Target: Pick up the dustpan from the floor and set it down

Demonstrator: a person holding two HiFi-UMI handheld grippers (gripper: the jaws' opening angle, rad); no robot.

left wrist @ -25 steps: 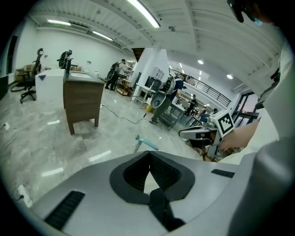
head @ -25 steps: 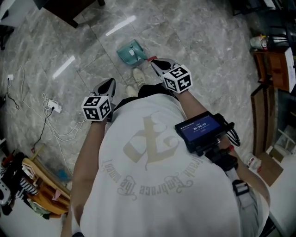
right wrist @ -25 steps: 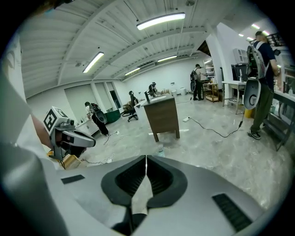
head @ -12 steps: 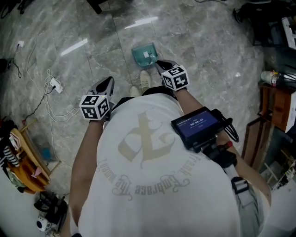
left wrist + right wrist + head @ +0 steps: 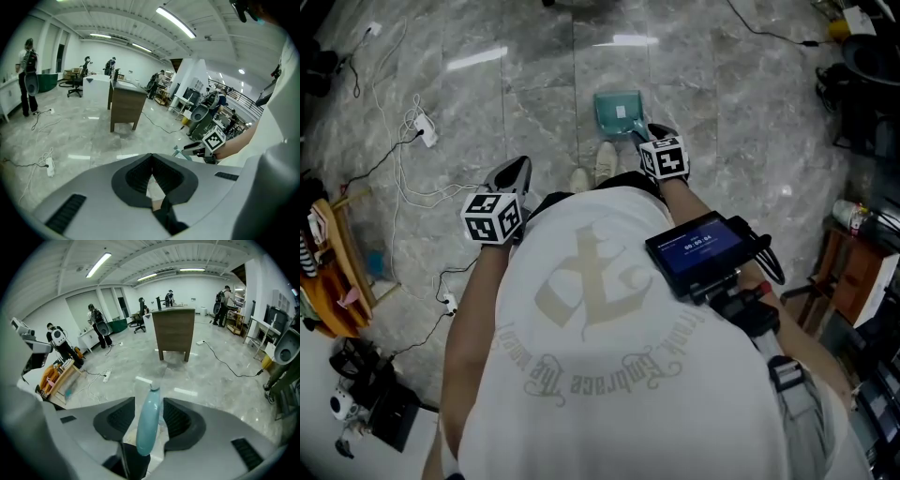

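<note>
- Right gripper [image 5: 149, 400]: jaws are seen spread and opening; the pale teal handle [image 5: 146, 427] of the dustpan stands upright between them, with a gap at each pad, so it is not pinched.
- Left gripper [image 5: 152, 157]: jaws are pressed together at the tips, with nothing caught between them.
- In the head view the right gripper [image 5: 650, 132] is pointed down at the near end of the dustpan [image 5: 619, 114].
- The pan is laid flat on the grey marble floor [image 5: 750, 122], open side away from the person.
- The dustpan is placed just ahead of a pair of light shoes [image 5: 605, 161], with the right gripper just beside its handle end.
- The left gripper [image 5: 519, 165] is held well apart from the dustpan, over bare floor on the person's left.
- A marker cube [image 5: 665, 157] is seen on the right gripper.
- A white power strip [image 5: 425, 129] with loose cables is seen on the floor further left.
- A dark screen [image 5: 698, 251] is worn on the person's chest.
- A brown desk [image 5: 174, 331] is seen far off in the right gripper view.
</note>
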